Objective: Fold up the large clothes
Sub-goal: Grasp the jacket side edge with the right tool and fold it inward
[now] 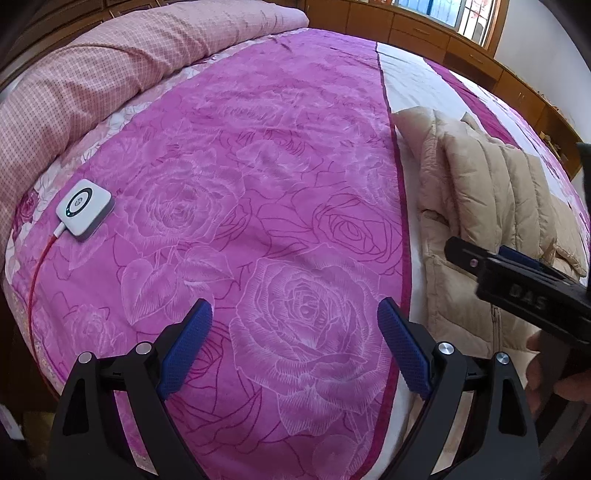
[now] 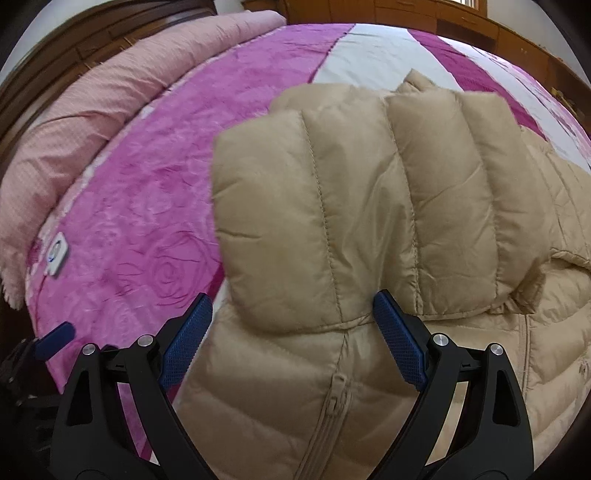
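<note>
A beige quilted down jacket (image 2: pixel 369 229) lies on the bed, zipper side up, with a padded part folded over its front. My right gripper (image 2: pixel 293 332) is open and empty, its jaws wide either side of the folded edge near the zipper. In the left wrist view the jacket (image 1: pixel 476 206) lies at the right, and the right gripper (image 1: pixel 517 280) reaches over it. My left gripper (image 1: pixel 295 343) is open and empty, over the pink rose bedspread, left of the jacket.
The bed is covered with a pink rose bedspread (image 1: pixel 240 166) with a white stripe (image 1: pixel 410 81). A pink checked quilt (image 1: pixel 92 81) lies rolled at the far left. A white square device (image 1: pixel 83 209) with a red cable sits on the left. Wooden cabinets (image 1: pixel 424 29) line the back.
</note>
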Motion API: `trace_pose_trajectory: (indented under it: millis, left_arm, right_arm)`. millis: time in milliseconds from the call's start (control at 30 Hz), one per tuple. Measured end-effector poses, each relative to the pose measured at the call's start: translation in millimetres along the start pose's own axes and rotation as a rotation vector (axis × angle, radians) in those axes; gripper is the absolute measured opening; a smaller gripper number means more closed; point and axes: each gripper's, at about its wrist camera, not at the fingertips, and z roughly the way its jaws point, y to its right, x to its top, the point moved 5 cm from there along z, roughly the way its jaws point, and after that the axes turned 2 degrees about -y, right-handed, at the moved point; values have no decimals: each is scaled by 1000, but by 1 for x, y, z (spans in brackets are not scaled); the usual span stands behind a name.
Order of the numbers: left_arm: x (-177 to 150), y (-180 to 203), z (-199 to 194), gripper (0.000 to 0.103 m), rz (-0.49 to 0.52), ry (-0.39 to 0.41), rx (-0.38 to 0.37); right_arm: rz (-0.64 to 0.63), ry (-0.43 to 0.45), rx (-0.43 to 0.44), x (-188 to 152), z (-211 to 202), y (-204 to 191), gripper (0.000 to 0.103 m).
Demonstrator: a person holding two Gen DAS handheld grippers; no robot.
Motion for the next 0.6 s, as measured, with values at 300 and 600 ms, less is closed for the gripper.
trace_pose_trajectory:
  millis: [300,600]
  left_arm:
    - [1,5,-2,88,10,7,-6]
    - [4,22,-12,88,46,27,-14]
  right_arm:
    - [0,0,-28,0,1,9,38]
    - [75,75,63,3,-43,31,14]
